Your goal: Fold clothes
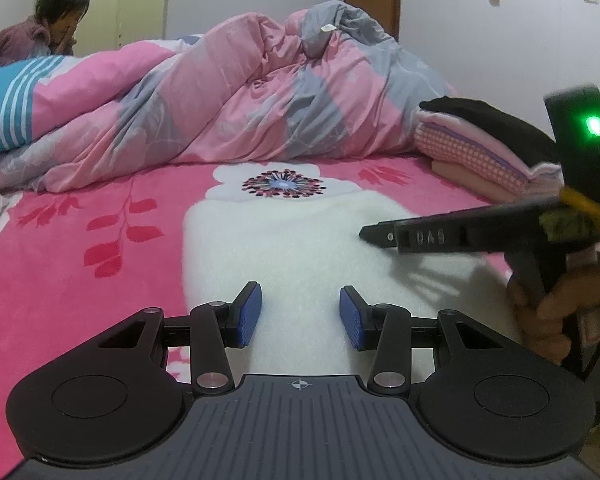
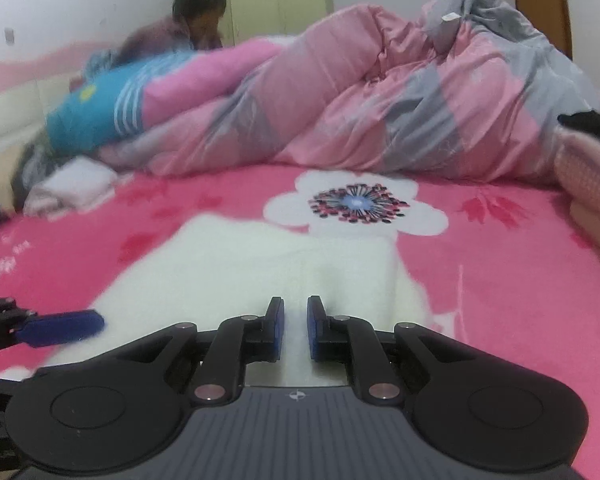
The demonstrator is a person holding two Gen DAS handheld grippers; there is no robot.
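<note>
A white fleece garment (image 1: pixel 300 240) (image 2: pixel 260 264) lies flat on the pink flowered blanket (image 1: pixel 80 280) (image 2: pixel 500 280). My left gripper (image 1: pixel 300 314) hovers over its near edge, open, with only the white cloth showing below the gap between its blue pads. My right gripper (image 1: pixel 374 236) comes in from the right, just above the garment, and casts a shadow on it. In its own view the right gripper (image 2: pixel 296 328) has its pads almost together with a thin slit between them and nothing pinched. One blue pad (image 2: pixel 64 326) of the left gripper shows at the left edge.
A crumpled pink and grey quilt (image 1: pixel 260 92) (image 2: pixel 380 100) fills the back of the bed. A stack of folded clothes (image 1: pixel 480 152) topped by a black garment sits at the right. A blue striped pillow (image 1: pixel 4 108), a person (image 1: pixel 56 20) and white folded items (image 2: pixel 72 188) are at the far left.
</note>
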